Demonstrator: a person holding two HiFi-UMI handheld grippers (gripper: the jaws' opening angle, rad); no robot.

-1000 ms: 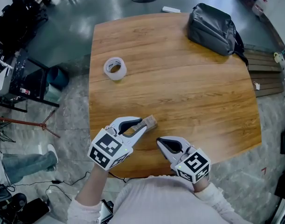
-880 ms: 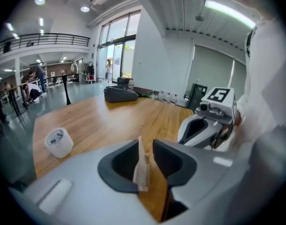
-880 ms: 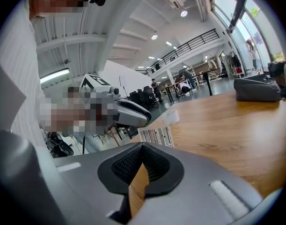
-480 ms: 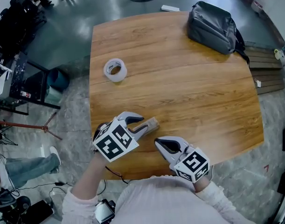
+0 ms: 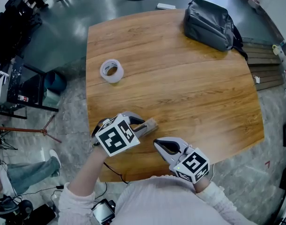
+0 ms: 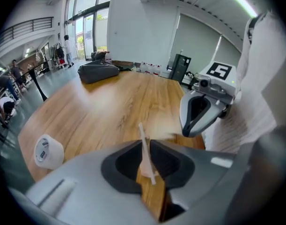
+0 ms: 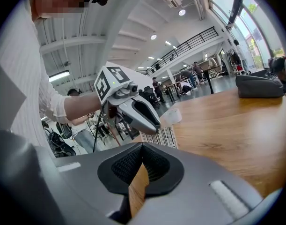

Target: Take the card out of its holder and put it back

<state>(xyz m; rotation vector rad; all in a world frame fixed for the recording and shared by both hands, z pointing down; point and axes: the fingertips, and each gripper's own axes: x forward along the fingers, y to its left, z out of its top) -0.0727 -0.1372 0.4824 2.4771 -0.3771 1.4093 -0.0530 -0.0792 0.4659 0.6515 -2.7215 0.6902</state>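
Two grippers: side by side, low over the table's (image 5: 180, 78) near edge, toward its left corner.
Left gripper (image 5: 138, 125): clamped on the card holder (image 5: 150, 124), which stands edge-up between its jaws.
Right gripper (image 5: 162, 146): jaws together, nothing held, just beside the holder.
Card: not separable from the holder by eye.
Doing it well: likely the left stays rigid while the right opens and nips only the card's free edge, drawing straight along the sleeve.

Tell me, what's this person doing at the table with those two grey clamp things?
A person works a handheld gripper in each hand over a wooden table. The left gripper is clamped on a thin card, seen edge-on between its jaws. The right gripper hovers beside it, shut and empty. A tape roll and a grey bag sit farther back, untouched.
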